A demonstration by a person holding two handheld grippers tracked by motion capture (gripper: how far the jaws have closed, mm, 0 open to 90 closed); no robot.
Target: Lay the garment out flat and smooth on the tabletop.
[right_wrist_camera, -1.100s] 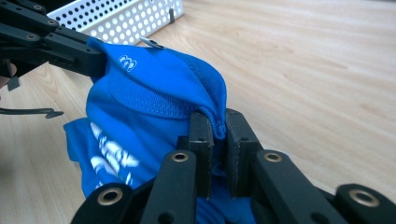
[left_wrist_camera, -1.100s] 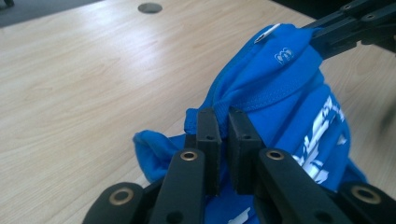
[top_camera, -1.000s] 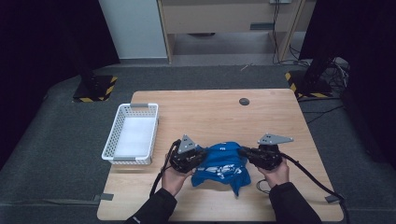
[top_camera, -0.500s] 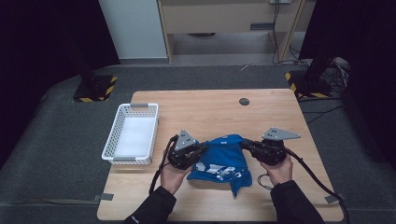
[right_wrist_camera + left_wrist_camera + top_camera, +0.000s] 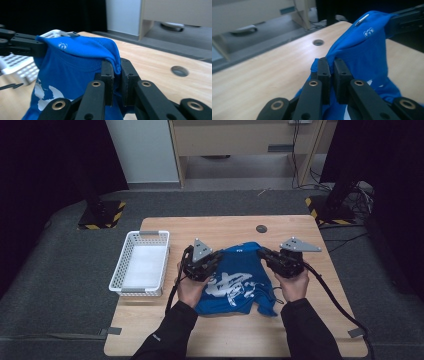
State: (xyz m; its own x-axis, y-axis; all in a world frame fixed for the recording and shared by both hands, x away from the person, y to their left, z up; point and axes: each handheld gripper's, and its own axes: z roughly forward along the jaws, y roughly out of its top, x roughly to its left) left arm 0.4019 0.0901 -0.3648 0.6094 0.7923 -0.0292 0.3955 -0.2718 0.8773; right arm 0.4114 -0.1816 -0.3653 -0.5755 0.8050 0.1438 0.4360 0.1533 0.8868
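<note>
A blue T-shirt (image 5: 235,280) with a white print hangs stretched between my two grippers above the wooden table (image 5: 225,227). My left gripper (image 5: 216,256) is shut on the shirt's top edge at its left, seen close in the left gripper view where the blue T-shirt (image 5: 362,47) is pinched by my left gripper (image 5: 331,65). My right gripper (image 5: 261,253) is shut on the top edge at the right; in the right gripper view the blue T-shirt (image 5: 75,57) is folded over my right gripper (image 5: 117,68). The shirt's lower part rests on the table.
A white mesh basket (image 5: 141,263) stands at the table's left side, with its far corner as the white mesh basket (image 5: 17,62) behind the shirt. A round cable hole (image 5: 261,228) lies near the far edge. Cables trail off the right gripper toward the table's front right.
Both grippers have lifted and moved away from me and apart, pulling the shirt's top edge up and spreading the cloth wider.
</note>
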